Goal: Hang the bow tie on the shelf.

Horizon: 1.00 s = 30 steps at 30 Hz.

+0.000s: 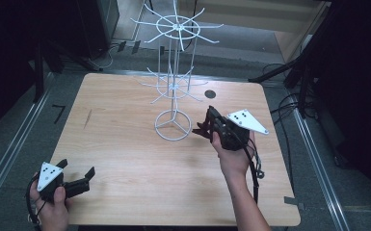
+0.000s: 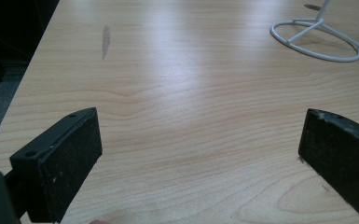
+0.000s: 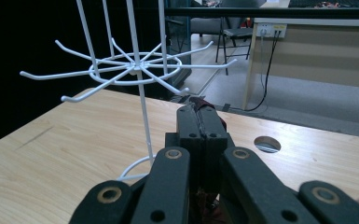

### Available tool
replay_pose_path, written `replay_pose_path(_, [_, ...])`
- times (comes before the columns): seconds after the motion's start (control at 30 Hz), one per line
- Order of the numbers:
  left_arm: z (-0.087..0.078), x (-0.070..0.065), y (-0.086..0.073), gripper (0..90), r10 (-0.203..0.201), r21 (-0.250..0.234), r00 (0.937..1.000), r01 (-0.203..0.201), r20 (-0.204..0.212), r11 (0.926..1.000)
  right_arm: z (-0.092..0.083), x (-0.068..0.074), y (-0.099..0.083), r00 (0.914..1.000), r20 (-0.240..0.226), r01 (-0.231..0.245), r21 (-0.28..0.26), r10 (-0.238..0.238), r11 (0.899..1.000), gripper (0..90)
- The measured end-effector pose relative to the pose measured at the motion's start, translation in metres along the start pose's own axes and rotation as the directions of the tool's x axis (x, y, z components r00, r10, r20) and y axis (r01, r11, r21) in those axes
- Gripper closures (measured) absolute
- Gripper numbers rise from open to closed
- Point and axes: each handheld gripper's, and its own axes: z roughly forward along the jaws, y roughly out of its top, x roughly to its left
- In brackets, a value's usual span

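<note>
The right gripper [image 1: 206, 126] is held above the table [image 1: 125, 144] just right of the white wire stand [image 1: 173, 96], its tip pointing toward the stand's pole. In the right gripper view its jaws are pressed tight together, and a thin dark red thing [image 3: 204, 103] peeks out between and just past the tips; it is too small and shadowed to name, perhaps a strap or a bit of cloth, so the jaws are clamped on it. In the high view a dark reddish scrap [image 1: 201, 130] hangs at the same tip, clear of the tabletop and near the stand's round base ring [image 1: 173, 125] without touching it. The left gripper [image 1: 77, 174] rests low at the near left corner of the table, its two pads [image 2: 63, 163] spread wide apart with bare wood between them, gripping nothing
</note>
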Motion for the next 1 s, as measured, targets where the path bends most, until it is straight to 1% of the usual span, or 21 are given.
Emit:
replay_pose_path(0.17, [0.000, 0.000, 0.000, 0.0, -0.002, -0.002, 1.0000, 0.002, 0.002, 1.0000, 0.008, 0.002, 0.005, 0.9998, 0.010, -0.015, -0.008, 0.015, 1.000, 90.0])
replay_pose_path(0.23, [0.000, 0.000, 0.000, 0.0, -0.001, -0.002, 1.0000, 0.001, 0.003, 1.0000, 0.010, 0.002, 0.007, 0.9999, 0.012, -0.009, -0.009, 0.009, 1.000, 90.0])
replay_pose_path(0.37, [0.000, 0.000, 0.000, 0.0, 0.001, 0.000, 1.0000, -0.001, 0.002, 1.0000, 0.019, 0.009, 0.012, 0.9999, 0.009, 0.006, -0.008, -0.006, 1.000, 90.0])
replay_pose_path(0.4, [0.000, 0.000, 0.000, 0.0, 0.000, 0.000, 1.0000, 0.000, 0.002, 1.0000, 0.020, 0.011, 0.013, 1.0000, 0.004, 0.002, -0.004, -0.002, 1.000, 90.0])
replay_pose_path(0.43, [0.000, 0.000, 0.000, 0.0, 0.000, -0.001, 1.0000, 0.000, 0.004, 1.0000, 0.023, 0.012, 0.012, 0.9999, 0.006, 0.012, -0.004, -0.012, 1.000, 90.0])
replay_pose_path(0.67, [0.000, 0.000, 0.000, 0.0, -0.002, -0.002, 1.0000, 0.002, 0.005, 1.0000, 0.045, 0.022, 0.004, 0.9996, -0.003, 0.030, 0.050, -0.030, 0.998, 90.0])
replay_pose_path(0.8, [0.000, 0.000, 0.000, 0.0, -0.003, -0.002, 1.0000, 0.003, 0.003, 1.0000, 0.060, 0.027, -0.004, 0.9991, -0.009, 0.043, 0.084, -0.042, 0.996, 90.0])
replay_pose_path(0.9, [0.000, 0.000, 0.000, 0.0, -0.005, -0.004, 1.0000, 0.005, 0.005, 1.0000, 0.069, 0.028, -0.010, 0.9996, -0.015, 0.027, 0.097, -0.026, 0.995, 90.0])
replay_pose_path(1.0, [0.000, 0.000, 0.000, 0.0, -0.004, -0.004, 1.0000, 0.004, 0.006, 1.0000, 0.075, 0.026, -0.011, 0.9997, -0.020, -0.009, 0.098, 0.011, 0.995, 90.0])
